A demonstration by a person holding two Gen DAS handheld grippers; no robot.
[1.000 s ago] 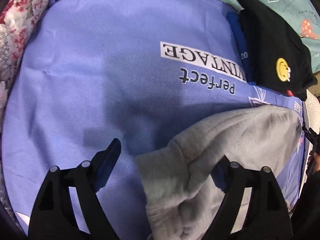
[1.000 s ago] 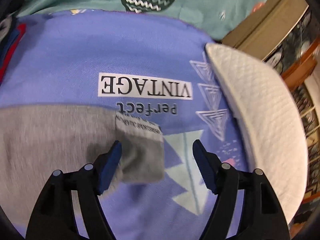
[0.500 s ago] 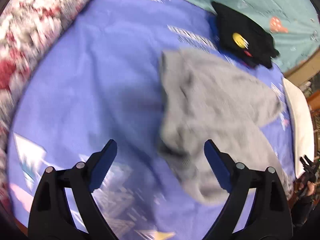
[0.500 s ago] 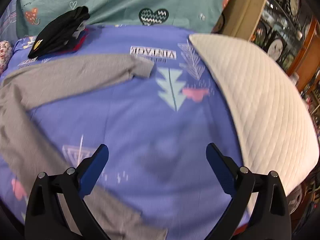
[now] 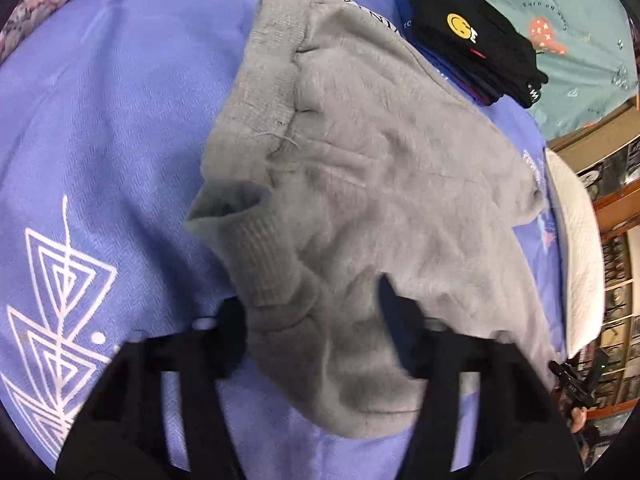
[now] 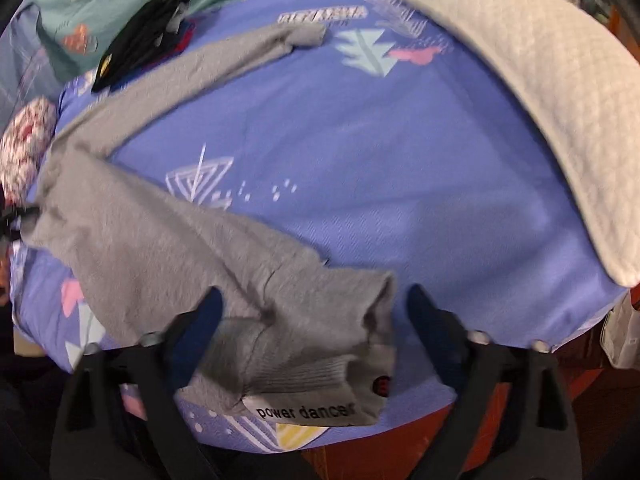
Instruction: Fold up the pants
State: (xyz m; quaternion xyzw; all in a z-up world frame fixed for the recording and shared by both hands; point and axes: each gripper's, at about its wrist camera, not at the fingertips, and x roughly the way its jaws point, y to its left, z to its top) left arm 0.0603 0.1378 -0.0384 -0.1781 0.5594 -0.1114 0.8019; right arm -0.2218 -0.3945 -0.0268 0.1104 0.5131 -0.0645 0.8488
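Observation:
Grey sweatpants lie spread on a blue printed bedsheet. In the left wrist view my left gripper points down at the bunched ribbed waistband end. Its jaws are closing, and the grey fabric fills the gap between both fingers. In the right wrist view the grey sweatpants run from the far left to a near leg cuff with a "power dancer" label. My right gripper straddles that cuff, its jaws closing. A sliver of sheet shows between cloth and right finger. The other leg's cuff lies far back.
A folded black garment with a smiley patch sits on a clothes stack at the back. A white quilted pillow lines the right side. A floral blanket lies at the left. The bed's front edge is just below my right gripper.
Both grippers have swung across the bed and lowered onto the pants, the left to the waistband end, the right to the near leg cuff. Both pairs of jaws stand narrower than half a second ago.

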